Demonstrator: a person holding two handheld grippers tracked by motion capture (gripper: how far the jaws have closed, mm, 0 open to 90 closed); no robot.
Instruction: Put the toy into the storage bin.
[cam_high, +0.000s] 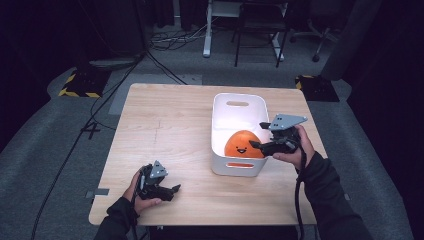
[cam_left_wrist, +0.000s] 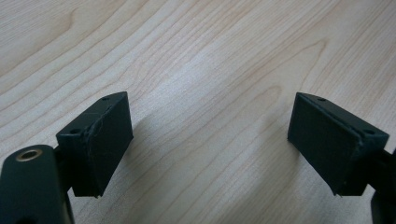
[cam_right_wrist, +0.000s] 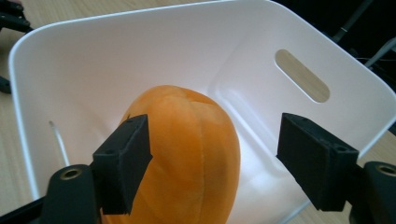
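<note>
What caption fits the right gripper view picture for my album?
Open right gripper hovering at an orange pumpkin toy inside a white bin.

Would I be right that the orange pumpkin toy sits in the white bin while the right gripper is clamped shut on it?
Not quite: the right gripper is open, its jaws spread apart above the orange pumpkin toy, as the right gripper view shows. The toy does sit in the white bin.

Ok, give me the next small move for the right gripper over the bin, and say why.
Probably lower the right gripper a little further over the orange plush pumpkin, then close. Its jaws stand open, one in front of the pumpkin's side, the other out over the white bin; neither visibly grips it. The left gripper rests open on the table, apart.
</note>
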